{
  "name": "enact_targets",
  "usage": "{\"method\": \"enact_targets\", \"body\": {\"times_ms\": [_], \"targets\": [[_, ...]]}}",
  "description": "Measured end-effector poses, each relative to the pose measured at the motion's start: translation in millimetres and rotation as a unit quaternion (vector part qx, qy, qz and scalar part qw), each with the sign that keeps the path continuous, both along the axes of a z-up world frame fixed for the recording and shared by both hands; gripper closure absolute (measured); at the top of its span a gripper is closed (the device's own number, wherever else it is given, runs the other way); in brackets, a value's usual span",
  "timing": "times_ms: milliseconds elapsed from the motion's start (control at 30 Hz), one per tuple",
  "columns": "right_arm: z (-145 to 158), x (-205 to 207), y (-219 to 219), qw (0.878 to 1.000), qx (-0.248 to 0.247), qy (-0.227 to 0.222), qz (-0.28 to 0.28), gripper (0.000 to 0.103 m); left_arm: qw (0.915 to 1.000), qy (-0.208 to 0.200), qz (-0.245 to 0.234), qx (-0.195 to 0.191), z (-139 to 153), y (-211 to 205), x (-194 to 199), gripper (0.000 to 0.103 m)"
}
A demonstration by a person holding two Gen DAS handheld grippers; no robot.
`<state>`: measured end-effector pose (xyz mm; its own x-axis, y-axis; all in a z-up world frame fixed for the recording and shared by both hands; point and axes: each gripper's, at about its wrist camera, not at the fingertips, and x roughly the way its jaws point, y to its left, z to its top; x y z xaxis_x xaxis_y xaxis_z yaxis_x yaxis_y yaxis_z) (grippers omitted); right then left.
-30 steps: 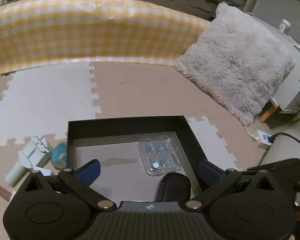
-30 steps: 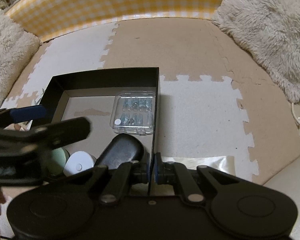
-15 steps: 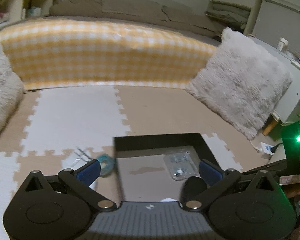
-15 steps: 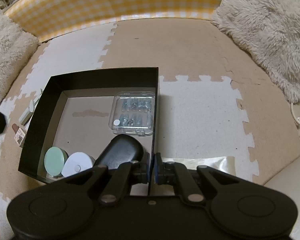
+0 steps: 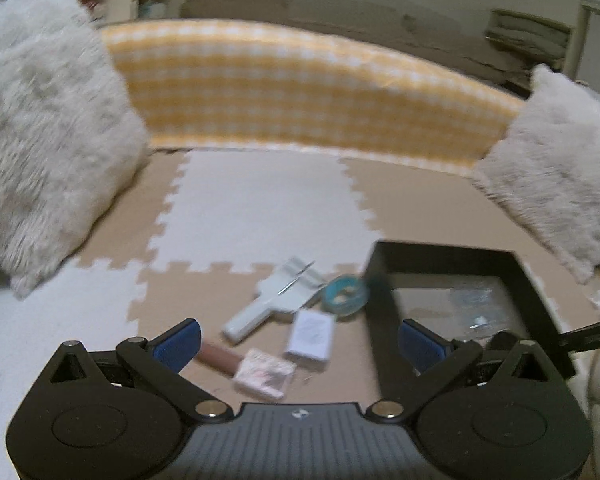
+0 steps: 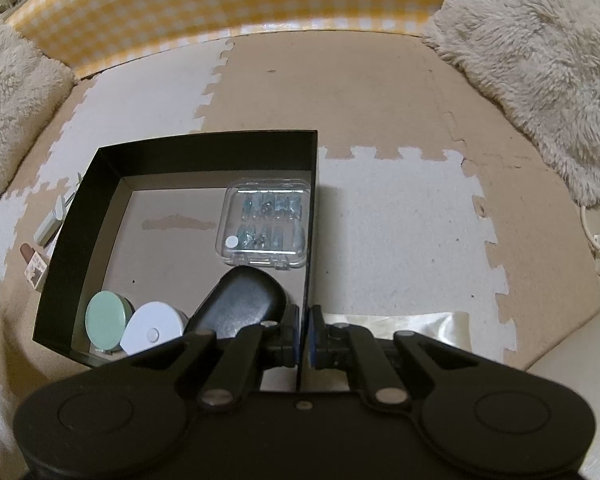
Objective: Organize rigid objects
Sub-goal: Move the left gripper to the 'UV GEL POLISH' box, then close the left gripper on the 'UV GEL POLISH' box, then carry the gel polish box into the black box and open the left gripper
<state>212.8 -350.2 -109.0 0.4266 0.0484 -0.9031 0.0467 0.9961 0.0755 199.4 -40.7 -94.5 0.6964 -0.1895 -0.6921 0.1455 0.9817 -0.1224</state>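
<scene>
No readable writing; right gripper (image 6: 304,336) fingers pinch the black box (image 6: 310,216) wall, left gripper (image 5: 300,340) fingers spread

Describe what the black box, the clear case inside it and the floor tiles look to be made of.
Black box: likely cardboard, matte black walls, grey-brown paper-like bottom with a torn patch. Clear case: hard transparent plastic, glossy, with contents visible through it. Floor tiles: probably foam, with a matte, finely grained surface and jigsaw edges.

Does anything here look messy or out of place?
Yes. Several small things still lie loose on the mat left of the black box: a teal tape roll, a white card, a pink packet and a white tool. Nothing looks spilled or broken.
</scene>
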Motion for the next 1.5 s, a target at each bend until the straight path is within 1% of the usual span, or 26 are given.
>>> {"method": "enact_targets", "body": {"times_ms": [133, 233, 300, 367, 500, 633, 700, 900, 1000, 1067, 1100, 1300, 1400, 1500], "targets": [[-1, 0, 0, 1.0, 0.001, -0.001, 0.0, 0.098, 0.9997, 0.022, 0.009, 0.006, -23, 16, 5, 0.0], [-1, 0, 0, 1.0, 0.0, 0.0, 0.0, 0.098, 0.9991, 0.038, 0.008, 0.019, -40, 23, 6, 0.0], [-2, 0, 1, 1.0, -0.001, 0.002, 0.001, 0.098, 0.9987, 0.044, 0.004, 0.025, -46, 24, 7, 0.004], [-3, 1, 1, 1.0, -0.001, 0.005, 0.001, 0.098, 0.9986, 0.048, -0.002, 0.02, -49, 24, 10, 0.016], [-4, 1, 3, 1.0, -0.004, 0.007, 0.004, 0.098, 0.9987, 0.043, -0.021, 0.018, -51, 18, 11, 0.026], [-4, 1, 4, 1.0, -0.007, 0.007, 0.006, 0.098, 0.9982, 0.037, -0.041, 0.026, -55, 10, 12, 0.042], [-4, 1, 4, 1.0, -0.009, 0.007, 0.008, 0.098, 0.9976, 0.037, -0.049, 0.031, -58, 8, 12, 0.047], [-2, 2, 3, 1.0, -0.008, 0.001, 0.007, 0.098, 0.9963, 0.024, -0.056, 0.061, -61, -1, 13, 0.05], [-2, 2, 3, 1.0, -0.009, 0.0, 0.007, 0.098, 0.994, 0.021, -0.059, 0.089, -64, -6, 14, 0.054], [-2, 3, 2, 1.0, -0.008, -0.001, 0.007, 0.098, 0.9936, 0.022, -0.058, 0.094, -65, -5, 14, 0.057], [-2, 3, 2, 1.0, -0.008, -0.002, 0.007, 0.098, 0.9935, 0.024, -0.058, 0.095, -65, -5, 15, 0.058], [-1, 4, 0, 1.0, 0.002, 0.0, -0.004, 0.098, 0.9936, 0.027, -0.059, 0.093, -64, -3, 14, 0.059], [-1, 4, 0, 1.0, 0.001, 0.0, -0.004, 0.098, 0.9946, 0.041, -0.047, 0.083, -62, 1, 14, 0.059], [-1, 4, 2, 1.0, -0.003, 0.0, -0.003, 0.098, 0.9961, 0.061, -0.024, 0.058, -58, 10, 14, 0.059]]}}
